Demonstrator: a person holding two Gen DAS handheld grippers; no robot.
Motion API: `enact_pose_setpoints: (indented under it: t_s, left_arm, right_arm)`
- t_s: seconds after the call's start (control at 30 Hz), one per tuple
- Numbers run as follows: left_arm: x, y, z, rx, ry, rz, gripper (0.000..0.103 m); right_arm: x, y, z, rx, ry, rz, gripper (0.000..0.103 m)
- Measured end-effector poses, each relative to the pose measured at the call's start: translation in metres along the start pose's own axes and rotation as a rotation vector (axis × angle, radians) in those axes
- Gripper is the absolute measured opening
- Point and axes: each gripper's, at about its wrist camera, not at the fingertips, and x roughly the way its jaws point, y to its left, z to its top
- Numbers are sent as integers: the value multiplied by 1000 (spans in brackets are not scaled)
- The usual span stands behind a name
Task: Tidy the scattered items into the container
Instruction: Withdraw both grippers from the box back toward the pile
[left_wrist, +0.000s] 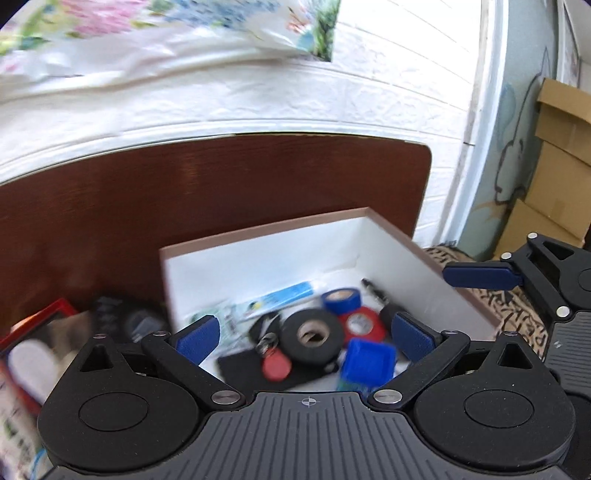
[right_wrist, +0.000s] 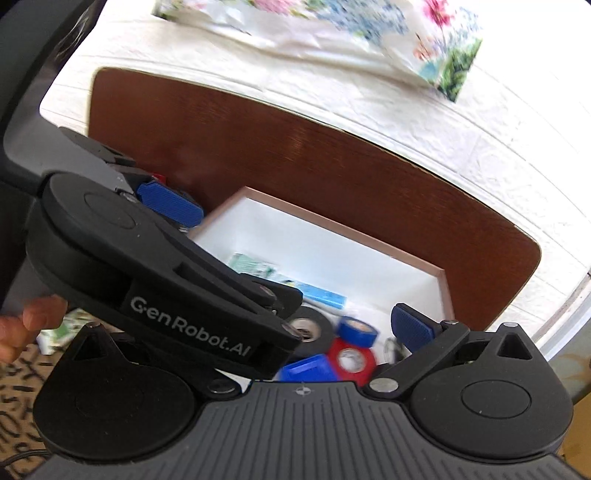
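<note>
A white box with a brown rim (left_wrist: 266, 229) (right_wrist: 413, 258) stands on the dark brown table (left_wrist: 221, 177). In it lie a black tape roll (left_wrist: 310, 334) (right_wrist: 314, 326), a blue roll (left_wrist: 341, 298) (right_wrist: 356, 330), a red roll (left_wrist: 364, 326) (right_wrist: 351, 360), a small blue bin (left_wrist: 365, 360) (right_wrist: 310, 369), a red key fob (left_wrist: 275, 363) and a blue-and-white packet (left_wrist: 282, 297). My left gripper (left_wrist: 304, 338) hangs open over the box's near side, holding nothing. My right gripper (right_wrist: 306, 330) is open too; only its right pad (right_wrist: 412, 326) shows, the left one is hidden behind the left gripper's body (right_wrist: 177, 291).
Left of the box sit a red-edged package (left_wrist: 33, 339) and a dark round object (left_wrist: 142, 321). A patterned cloth (left_wrist: 517, 310) lies to the right, with cardboard boxes (left_wrist: 554, 166) beyond. A white wall and floral fabric (left_wrist: 147, 29) back the table. A person's thumb (right_wrist: 33, 321) shows.
</note>
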Motion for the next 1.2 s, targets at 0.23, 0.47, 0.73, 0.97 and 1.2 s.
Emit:
enact_pose_setpoints:
  t_s: [0.23,0.47,0.73,0.97,1.2]
  left_arm:
    - [-53,9,-46,11,7,134,103]
    - [-88,37,-92,-93,33,150,103]
    - [-133,75,-172,-223,-5,251,103]
    - [-145,101,-205,-276,9,293,103]
    - [-143,126,-203,-323,-5,313,103]
  right_arm:
    - [-20,78,-8,-55,-56,55,103]
    - [-79,146,-33,-83,-122,119,103]
    - [-85,212,-57,-69,-127,245,103]
    - [-74,254,-68,-25,-95,298,103]
    - [-53,253,-68,41,-62,249,103]
